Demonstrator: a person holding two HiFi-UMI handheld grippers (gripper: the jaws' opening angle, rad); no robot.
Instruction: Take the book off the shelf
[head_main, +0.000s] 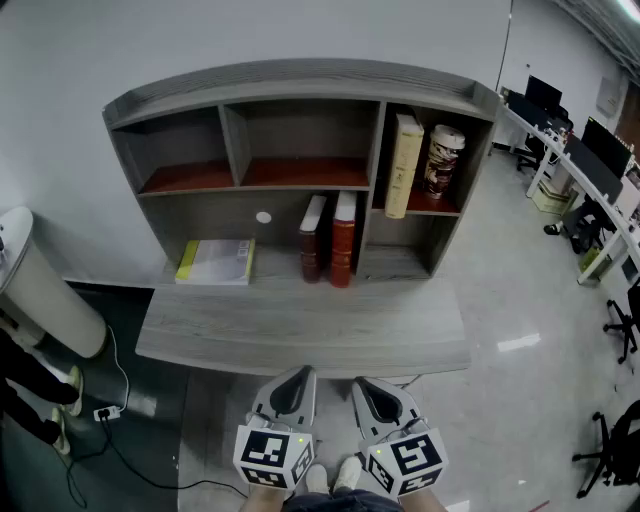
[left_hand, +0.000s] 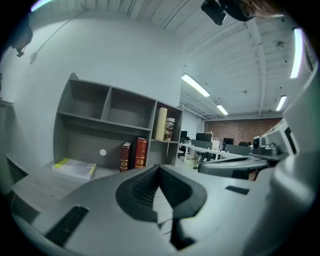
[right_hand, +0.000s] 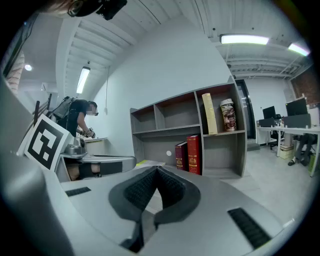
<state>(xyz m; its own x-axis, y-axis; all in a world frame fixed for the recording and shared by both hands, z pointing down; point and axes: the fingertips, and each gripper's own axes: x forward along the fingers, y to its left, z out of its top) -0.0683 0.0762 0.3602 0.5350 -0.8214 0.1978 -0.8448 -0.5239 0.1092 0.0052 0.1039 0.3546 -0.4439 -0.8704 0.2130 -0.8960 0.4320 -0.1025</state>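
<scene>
A grey shelf unit (head_main: 300, 85) stands on a grey desk (head_main: 300, 335). Two red books stand upright in its lower middle bay: a dark red one (head_main: 312, 238) and a brighter red one (head_main: 343, 238). A tall cream book (head_main: 403, 165) leans in the upper right bay. A yellow-edged book (head_main: 216, 262) lies flat at lower left. My left gripper (head_main: 290, 392) and right gripper (head_main: 378, 398) hang side by side below the desk's front edge, both shut and empty. The red books (left_hand: 134, 154) (right_hand: 189, 154) show far beyond each gripper's jaws.
A patterned can (head_main: 443, 160) sits beside the cream book. A white cylinder (head_main: 40, 290) stands at the left, with a cable and plug (head_main: 105, 412) on the floor. Office desks and chairs (head_main: 590, 200) line the right side. A person (right_hand: 77, 117) stands far off in the right gripper view.
</scene>
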